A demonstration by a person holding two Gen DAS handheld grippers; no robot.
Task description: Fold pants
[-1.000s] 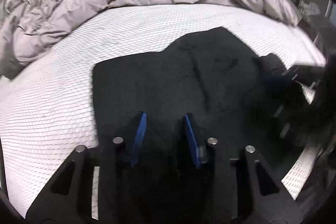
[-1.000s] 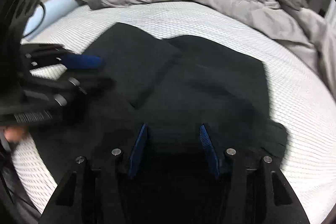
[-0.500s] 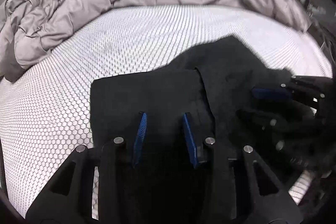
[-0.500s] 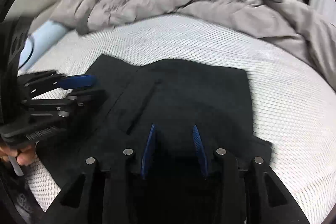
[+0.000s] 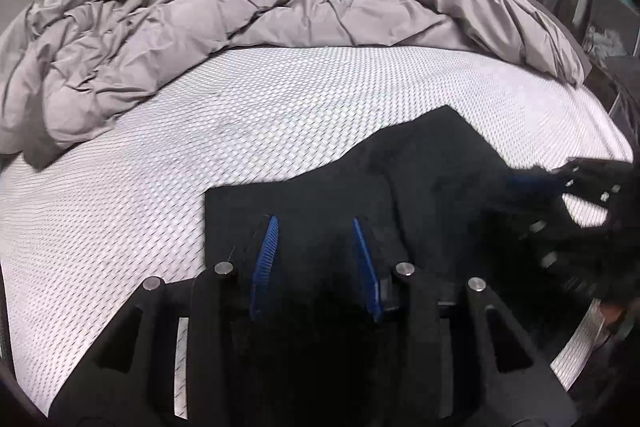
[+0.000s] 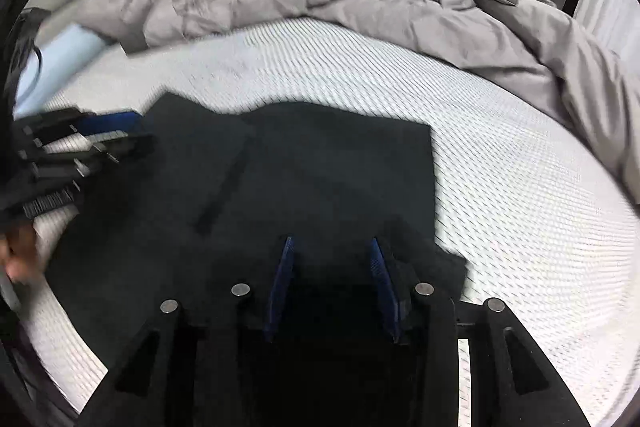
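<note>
Black fabric pants (image 5: 400, 195) lie folded flat on the white textured mattress (image 5: 160, 187) of the bed, in front of a crumpled grey duvet (image 5: 240, 15). The left hand-held gripper (image 5: 314, 227) hovers over the pants' near edge, blue fingers spread with nothing between them. The right hand-held gripper (image 6: 331, 247) is likewise spread over the dark cloth, gripping nothing.

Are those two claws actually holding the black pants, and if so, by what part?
Nothing looks held. Both the left gripper and right gripper have their jaws apart above the pants, which lie flat on the bed.
</note>
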